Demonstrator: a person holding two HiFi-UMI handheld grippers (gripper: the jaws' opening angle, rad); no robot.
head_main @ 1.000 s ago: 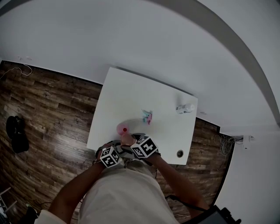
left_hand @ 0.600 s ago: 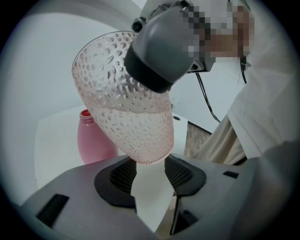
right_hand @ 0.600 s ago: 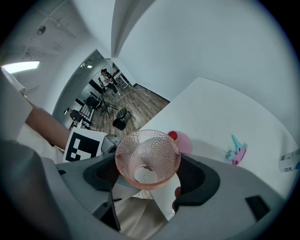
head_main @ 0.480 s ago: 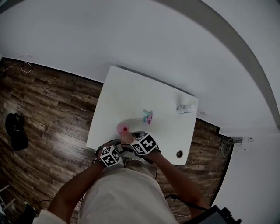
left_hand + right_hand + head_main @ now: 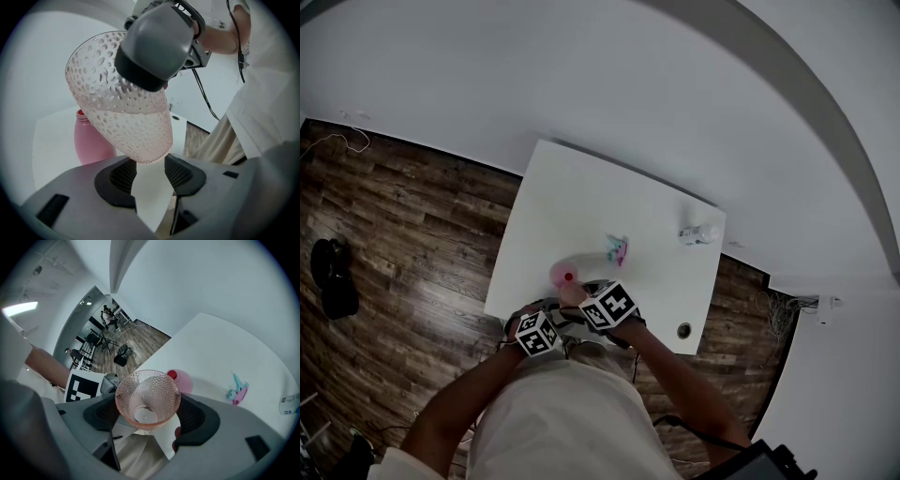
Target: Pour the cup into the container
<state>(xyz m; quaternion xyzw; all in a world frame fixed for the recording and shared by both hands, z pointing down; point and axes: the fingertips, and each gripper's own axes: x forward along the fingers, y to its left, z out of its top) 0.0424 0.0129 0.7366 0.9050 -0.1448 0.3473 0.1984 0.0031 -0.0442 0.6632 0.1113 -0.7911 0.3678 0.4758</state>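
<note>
A dimpled pinkish glass cup sits between the jaws of my right gripper, which is shut on it, and I look straight into its mouth. I see nothing inside it. In the left gripper view the cup hangs tilted, with a grey right jaw over its upper side. Its base hovers just above my left gripper, whose jaws stand apart and hold nothing. The pink bottle with a red mouth stands on the white table, just beyond both grippers and to the left of the cup.
A small pink and blue object lies mid-table. At the far right corner lies a clear-white item. A round cable hole is near the front right corner. Dark wood floor surrounds the table, and my body stands at its near edge.
</note>
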